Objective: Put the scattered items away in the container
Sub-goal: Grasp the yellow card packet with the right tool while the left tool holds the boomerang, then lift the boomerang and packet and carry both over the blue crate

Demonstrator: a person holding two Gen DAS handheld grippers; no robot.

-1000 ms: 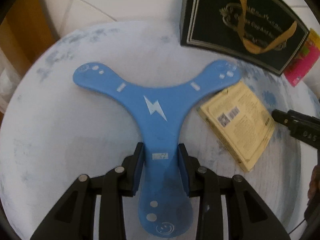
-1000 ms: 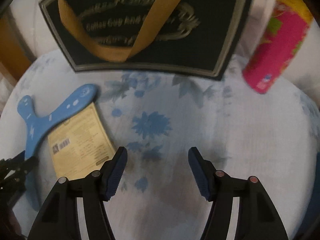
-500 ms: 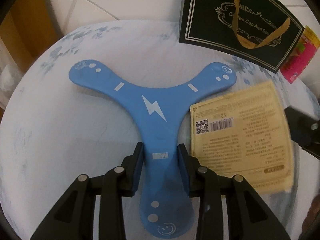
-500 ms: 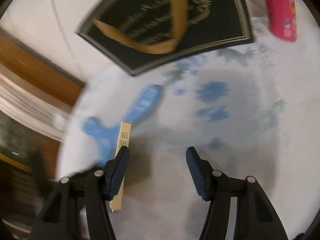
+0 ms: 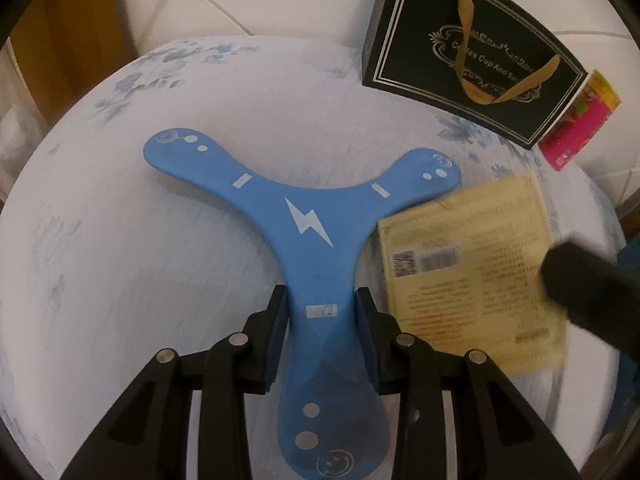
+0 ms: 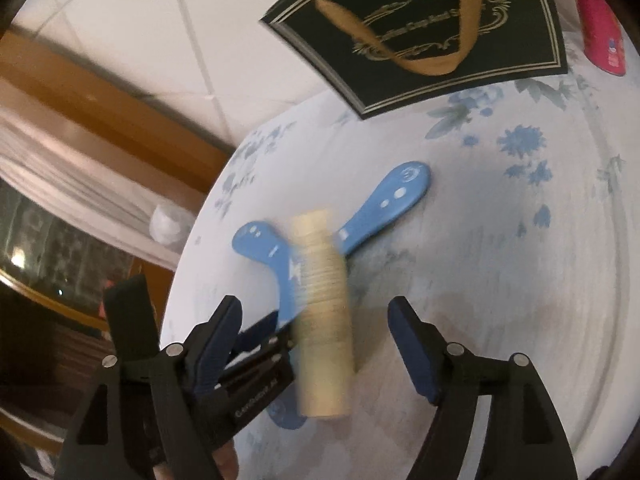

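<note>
In the left wrist view, the black paper gift bag with gold ribbon handles and gold lettering stands at about one o'clock on the far rim of the round table under a white cloth with blue flowers; its mouth is out of sight, so what lies inside cannot be told. Just beside its right end stands a pink and yellow printed cylindrical can. The left gripper is clamped on the near arm of the flat blue three-armed boomerang with a white lightning bolt, its pads pressing both edges of that arm, the other two arms spreading toward ten and two o'clock. At three o'clock a flat pale yellow packet with a barcode and printed text is motion-blurred, its upper edge overlapping the boomerang's right arm, and a blurred black part of the right gripper crosses its right side. In the right wrist view, the bag sits at twelve to one o'clock and the can at the upper right edge. The right gripper has just been opening and its jaws stand wide apart; the yellow packet is between them, seen almost edge-on and blurred, touching neither pad, and it hides the boomerang's middle. The left gripper shows at seven o'clock, on the boomerang.
</note>
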